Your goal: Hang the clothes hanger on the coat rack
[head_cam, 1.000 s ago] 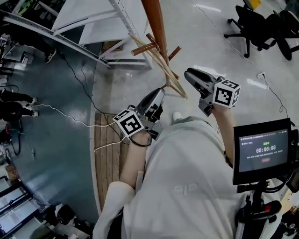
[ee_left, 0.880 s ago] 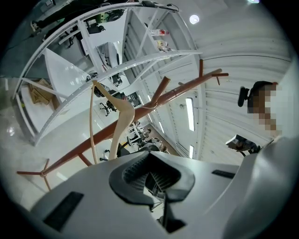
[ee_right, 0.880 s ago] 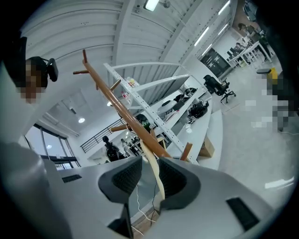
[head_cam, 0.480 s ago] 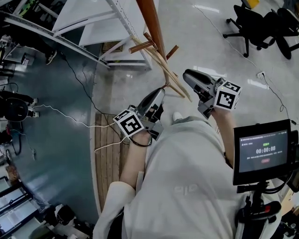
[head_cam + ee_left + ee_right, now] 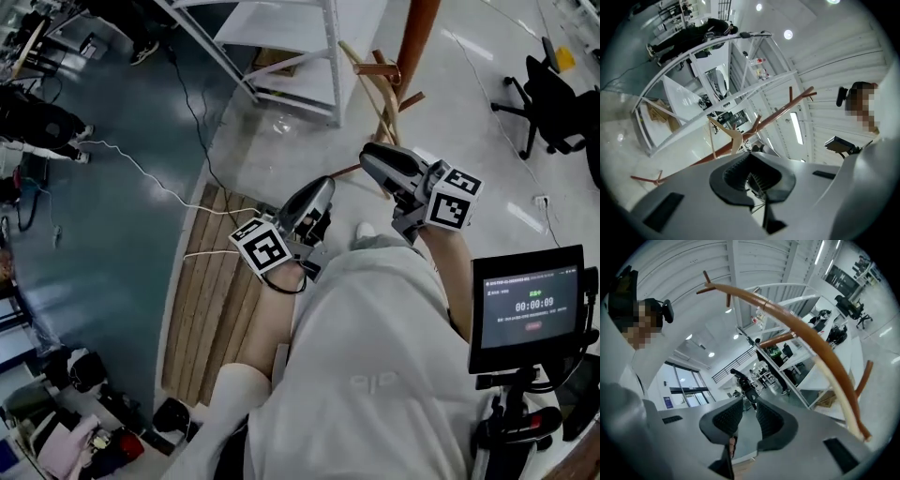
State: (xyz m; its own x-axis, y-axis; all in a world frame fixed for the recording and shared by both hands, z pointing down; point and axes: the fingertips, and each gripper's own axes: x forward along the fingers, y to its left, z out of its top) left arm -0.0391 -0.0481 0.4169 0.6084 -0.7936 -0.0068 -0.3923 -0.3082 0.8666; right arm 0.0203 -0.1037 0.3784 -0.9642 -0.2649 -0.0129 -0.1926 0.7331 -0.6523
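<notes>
Head view: white metal frame [image 5: 267, 23] at 11–12 o'clock on a pale floor; wooden planks [image 5: 211, 300] on the floor at 8 o'clock; brown coat rack [image 5: 419, 37] pole at 1 o'clock, short pegs branching from it; office chair [image 5: 553, 89] at 2 o'clock; small screen [image 5: 527, 305] on a stand at 4 o'clock. Both grippers are held up near centre, pointing toward 12–1 o'clock. Left gripper [image 5: 322, 190]: in its own view [image 5: 752, 164] the claw is pressed together at the tips, a dark hollow between the ribbed pads and nothing pinched there. Right gripper [image 5: 373, 157], at 1 o'clock of the left one: in its own view [image 5: 749, 406] the claw is spread, background showing through the gap, nothing between the pads. Clothes hanger [image 5: 382, 108]: pale wood, lying against the coat rack just below a peg, at 12 o'clock of the right gripper and clear of both claws. Left gripper view shows the hanger [image 5: 727, 132] close against the slanting rack pole [image 5: 773, 115]; hook too small to tell whether it sits on a peg. Right gripper view shows one pale hanger arm [image 5: 836, 385] running along the rack pole [image 5: 797, 324] at 3 o'clock.
</notes>
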